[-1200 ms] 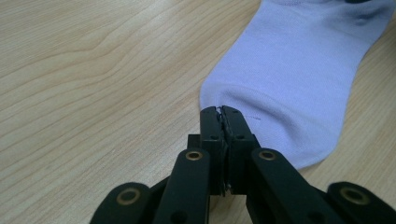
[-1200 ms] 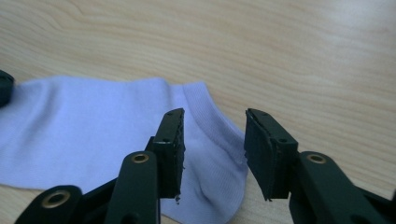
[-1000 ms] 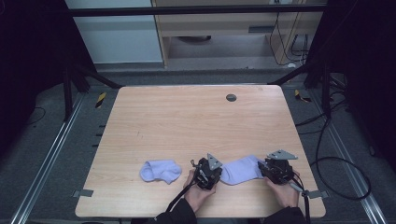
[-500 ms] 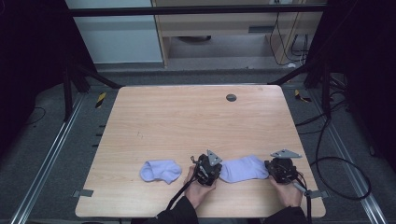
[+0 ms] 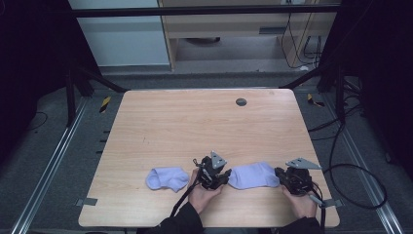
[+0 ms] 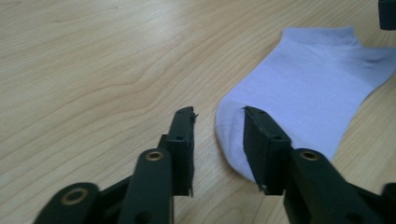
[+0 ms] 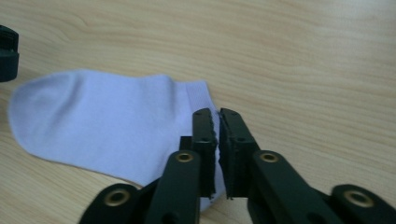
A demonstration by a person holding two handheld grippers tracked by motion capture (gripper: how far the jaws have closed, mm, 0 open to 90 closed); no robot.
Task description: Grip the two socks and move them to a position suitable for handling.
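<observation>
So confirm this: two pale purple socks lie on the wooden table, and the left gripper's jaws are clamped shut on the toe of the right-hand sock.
Not quite. The left gripper has its jaws apart, having just been opening; one jaw sits over the toe of the right-hand sock, unpinched, as the left gripper view shows. Two pale purple socks do lie on the wooden table.

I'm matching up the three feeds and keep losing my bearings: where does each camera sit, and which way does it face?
High view: above the near table edge, looking forward and down; both hands, left gripper, right gripper.
Left gripper view: on that gripper, along its parted jaws at the flat pale lilac ankle sock's toe.
Right gripper view: on that gripper, along nearly closed jaws at the sock's cuff edge.
Shared: this sock and the light wooden table; the high view adds a second lilac sock.
</observation>
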